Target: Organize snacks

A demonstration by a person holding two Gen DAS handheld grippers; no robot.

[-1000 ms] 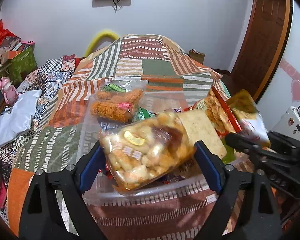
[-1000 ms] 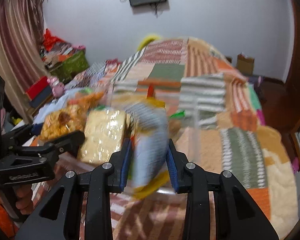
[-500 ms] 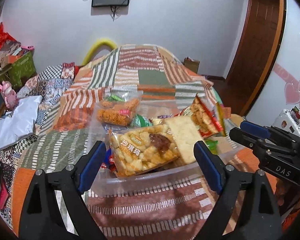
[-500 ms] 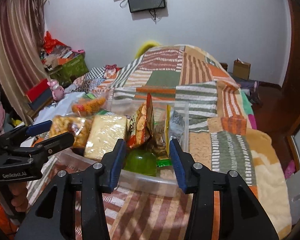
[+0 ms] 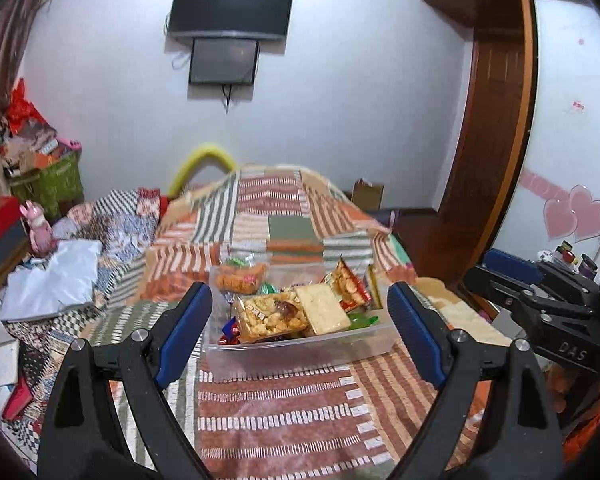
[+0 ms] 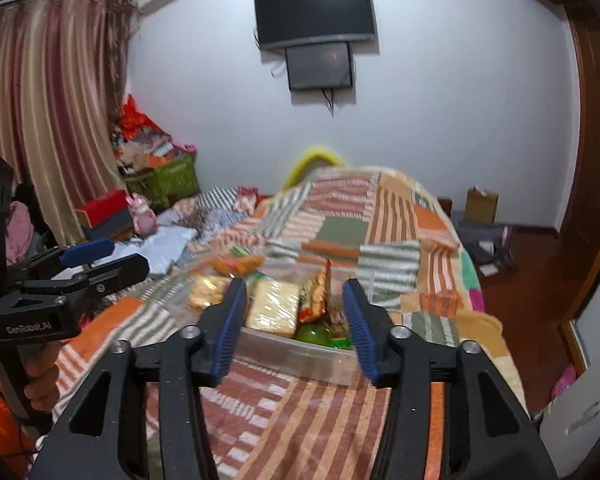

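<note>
Both grippers, left gripper (image 5: 300, 318) and right gripper (image 6: 294, 314), hang wide and empty short of the clear bin (image 5: 300, 350), snacks (image 5: 270, 316) all inside, job looks done.

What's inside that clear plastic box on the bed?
The clear plastic box holds snack packets: a bag of golden puffed pieces, a pale wrapped cracker block, an orange crispy-snack bag, a red chip packet and something green. Whatever lies beneath them is covered.
</note>
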